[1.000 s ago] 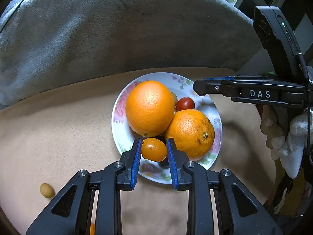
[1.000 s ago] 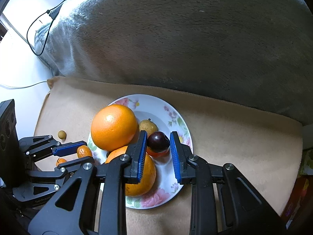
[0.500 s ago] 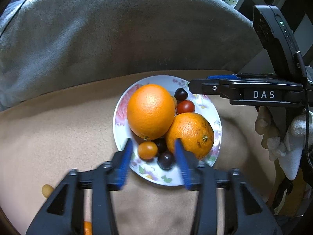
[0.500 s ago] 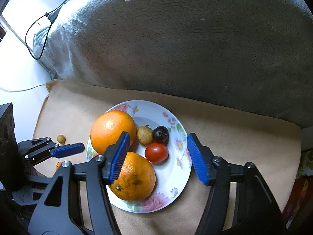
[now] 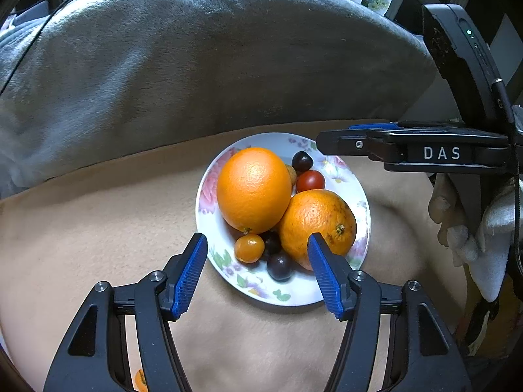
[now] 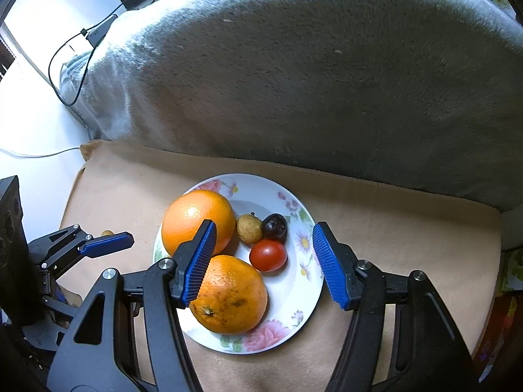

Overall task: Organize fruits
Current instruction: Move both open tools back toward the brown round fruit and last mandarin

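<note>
We see left tongs (image 5: 258, 271) spread wide, gripping nothing, above near rim of floral plate (image 5: 354, 192). Right tongs (image 6: 263, 263) likewise spread, empty, over same plate. Plate sits on tan blanket (image 5: 98, 228), carrying two oranges touching: big orange (image 5: 253, 189), blemished orange (image 5: 317, 225). Kumquat (image 5: 249, 247), dark plum (image 5: 279, 266), cherry tomato (image 6: 268, 254) beside them. Grey cushion (image 6: 294, 81) behind.

1 floral plate (image 5: 354, 192). On it: 2 big oranges (image 5: 253, 189) (image 5: 317, 225), 1 red tomato (image 5: 310, 179), 1 kumquat (image 5: 249, 247), 3 dark plums approx (image 5: 302, 160) (image 5: 279, 266) (image 5: 272, 242), 1 tan longan-type fruit (image 6: 249, 228). 2 grippers w/ blue pads (image 5: 258, 276) (image 6: 264, 261).
</note>
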A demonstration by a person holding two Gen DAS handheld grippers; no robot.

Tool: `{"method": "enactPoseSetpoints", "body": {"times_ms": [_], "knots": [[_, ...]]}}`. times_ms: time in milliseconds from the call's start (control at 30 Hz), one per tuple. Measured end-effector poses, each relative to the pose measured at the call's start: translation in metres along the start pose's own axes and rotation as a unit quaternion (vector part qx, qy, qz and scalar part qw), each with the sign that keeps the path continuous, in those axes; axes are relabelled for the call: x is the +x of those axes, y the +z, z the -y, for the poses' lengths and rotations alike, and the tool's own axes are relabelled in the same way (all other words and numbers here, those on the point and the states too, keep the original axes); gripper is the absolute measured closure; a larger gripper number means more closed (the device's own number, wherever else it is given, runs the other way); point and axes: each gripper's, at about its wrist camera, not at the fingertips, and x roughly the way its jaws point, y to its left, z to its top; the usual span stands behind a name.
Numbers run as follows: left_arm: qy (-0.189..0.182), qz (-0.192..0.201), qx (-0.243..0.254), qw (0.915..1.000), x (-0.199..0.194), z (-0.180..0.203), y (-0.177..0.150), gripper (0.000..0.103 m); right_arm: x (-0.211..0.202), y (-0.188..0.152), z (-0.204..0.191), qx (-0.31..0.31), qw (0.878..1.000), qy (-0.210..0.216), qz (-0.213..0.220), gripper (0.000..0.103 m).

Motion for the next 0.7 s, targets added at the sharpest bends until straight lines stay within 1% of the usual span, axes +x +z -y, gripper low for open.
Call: {"method": "enactPoseSetpoints", "body": {"times_ms": [233,500,567,633,700], "knots": [[0.000,0.005,0.000,1.0000,-0.008,-0.006,-0.005,0.040,-0.009,-0.004,-0.006,0.003,1.000,0.002,0.003,0.039],[0.004,0.011,-0.011,0.9999,-0.022,-0.019,-0.017,0.040,-0.017,-0.013,-0.022,-0.004,1.000,0.000,0.011,0.038],[0.006,0.011,-0.016,0.9998,-0.025,-0.024,-0.021,0.040,-0.020,-0.015,-0.027,-0.004,1.000,0.001,0.020,0.035],[0.011,0.010,-0.019,0.9997,-0.028,-0.031,-0.025,0.040,-0.025,-0.018,-0.030,-0.004,0.999,0.003,0.031,0.024],[0.020,0.009,-0.023,0.9995,-0.033,-0.039,-0.030,0.040,-0.031,-0.021,-0.034,-0.007,0.999,0.002,0.044,0.024]]}}
